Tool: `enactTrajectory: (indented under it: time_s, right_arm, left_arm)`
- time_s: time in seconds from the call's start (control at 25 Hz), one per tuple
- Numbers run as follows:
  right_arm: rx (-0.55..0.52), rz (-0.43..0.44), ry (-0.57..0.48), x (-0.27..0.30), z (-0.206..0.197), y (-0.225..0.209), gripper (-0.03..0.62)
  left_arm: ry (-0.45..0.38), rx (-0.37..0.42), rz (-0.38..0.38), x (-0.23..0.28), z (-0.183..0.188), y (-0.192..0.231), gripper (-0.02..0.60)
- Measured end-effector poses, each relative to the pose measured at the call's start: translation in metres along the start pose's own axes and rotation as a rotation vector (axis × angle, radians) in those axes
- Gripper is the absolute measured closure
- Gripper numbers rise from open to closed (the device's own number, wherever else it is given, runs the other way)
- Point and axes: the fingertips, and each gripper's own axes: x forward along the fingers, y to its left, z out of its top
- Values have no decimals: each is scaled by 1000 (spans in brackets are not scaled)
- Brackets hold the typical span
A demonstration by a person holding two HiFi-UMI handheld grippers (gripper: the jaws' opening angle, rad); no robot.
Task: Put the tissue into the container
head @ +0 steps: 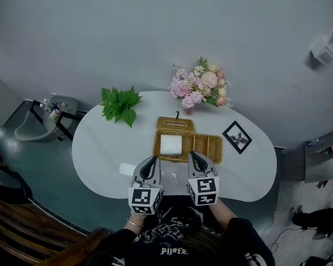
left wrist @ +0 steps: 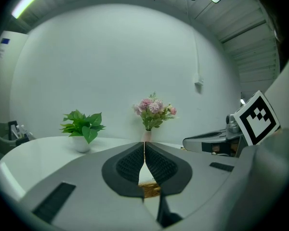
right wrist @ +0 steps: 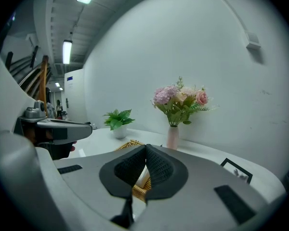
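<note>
Pressing together empty, jaws of left gripper (head: 152, 159) and right gripper (head: 194, 155).

The table (head: 100, 154) is white. The basket (head: 208, 148) is tan woven wicker and the tissue (head: 171, 144) is white. The plant (head: 119, 105) is bright green, with a white pot (left wrist: 81, 145). The flowers (head: 200, 87) are pink and cream, and their vase (right wrist: 173, 137) is pale pink. The frame (head: 237, 137) is black. The left gripper (head: 151, 160) and right gripper (head: 195, 155) are grey with black ribbed pads (left wrist: 127, 165). Their cubes (head: 145, 200) bear black-and-white square markers. The wall (head: 155, 26) is pale grey.
</note>
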Motion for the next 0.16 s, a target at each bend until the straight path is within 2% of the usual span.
enactTrajectory:
  time_s: [0.16]
  right_arm:
    - [-2, -13, 15, 1, -5, -3, 571]
  left_arm:
    - [8, -8, -15, 0, -4, 0, 555]
